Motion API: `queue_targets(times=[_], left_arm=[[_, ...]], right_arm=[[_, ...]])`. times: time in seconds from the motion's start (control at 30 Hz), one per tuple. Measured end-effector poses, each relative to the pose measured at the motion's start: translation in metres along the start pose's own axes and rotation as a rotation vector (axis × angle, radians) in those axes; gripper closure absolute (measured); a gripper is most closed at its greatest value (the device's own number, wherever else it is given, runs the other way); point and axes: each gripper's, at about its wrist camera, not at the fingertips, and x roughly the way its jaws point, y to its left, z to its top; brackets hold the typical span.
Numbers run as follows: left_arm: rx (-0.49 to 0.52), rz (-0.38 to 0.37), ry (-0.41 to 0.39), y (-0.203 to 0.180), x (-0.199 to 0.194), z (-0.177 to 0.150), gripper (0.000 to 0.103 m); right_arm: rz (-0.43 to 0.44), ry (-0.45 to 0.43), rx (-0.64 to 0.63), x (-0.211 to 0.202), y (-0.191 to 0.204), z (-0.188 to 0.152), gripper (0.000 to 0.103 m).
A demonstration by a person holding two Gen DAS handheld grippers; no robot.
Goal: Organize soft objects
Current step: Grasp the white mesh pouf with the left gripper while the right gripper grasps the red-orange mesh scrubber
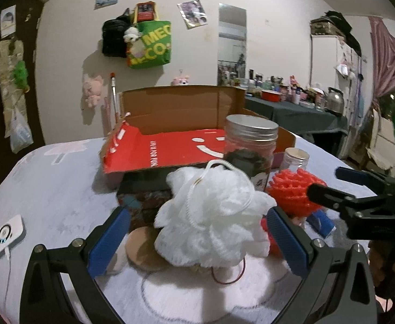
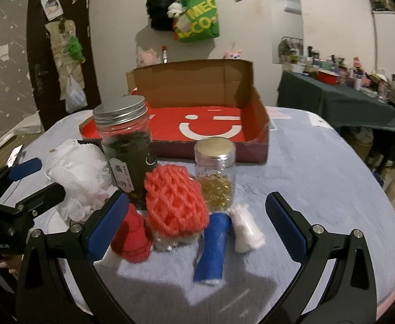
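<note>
Loofah first: the white mesh bath puff [image 1: 211, 216] sits between the blue pads of my left hand-held gripper [image 1: 198, 239], whose jaws stand wide apart around it. The right pad looks close against the puff's side; I cannot tell whether it touches. The puff's cord loop lies over its top, and it rests on the pale blue counter [image 1: 49, 189].

My right hand-held gripper [image 2: 197, 224] is likewise spread apart and clamped on nothing. Between its pads I see a red-orange foam net [image 2: 174, 199] draped over something clear, a red knitted piece [image 2: 132, 236] just beside the left pad, a rolled blue cloth [image 2: 212, 245] and a small white soft bundle [image 2: 246, 228] to the right of that roll.

Behind these stand two jars: a tall jar [image 2: 124, 145] with a silver screw lid and dark contents, and a shorter jar [image 2: 216, 172] holding small golden pieces. Farther back lies an open cardboard box [image 2: 205, 124], red inside with a white smiley printed on its floor, nothing in it that I can see.
</note>
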Motion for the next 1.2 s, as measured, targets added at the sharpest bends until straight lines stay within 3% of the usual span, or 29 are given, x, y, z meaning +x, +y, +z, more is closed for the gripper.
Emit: queue_targets(times=[0.13,0.27,0.4,0.47,0.53,0.77,1.2], left_arm=[[0.01,-0.019,0.019,-0.002,0.007,0.002,0.0],[0.013,-0.035,0.055,-0.003,0.018,0.0,0.0],[0.002,-0.043,0.083,-0.002,0.023,-0.004,0.0],[0.005,-0.047,0.089,-0.001,0.023,-0.005,0.005],[0.011,-0.06,0.097,-0.002,0.023,-0.006,0.016],[0.032,-0.09,0.102,-0.004,0.021,-0.006,0.042],[0.015,-0.125,0.089,0.001,0.005,-0.005,0.054]], right_arm=[[0.039,0.025,-0.039,0.014,0.003,0.004,0.0],[0.056,0.034,-0.079,0.02,0.01,0.0,0.009],[0.077,0.055,-0.091,0.027,0.013,-0.004,0.035],[0.084,0.059,-0.082,0.027,0.012,-0.007,0.044],[0.089,0.06,-0.074,0.026,0.011,-0.009,0.051],[0.095,0.038,-0.07,0.016,0.01,-0.011,0.057],[0.094,-0.015,-0.086,-0.005,0.016,-0.012,0.062]])
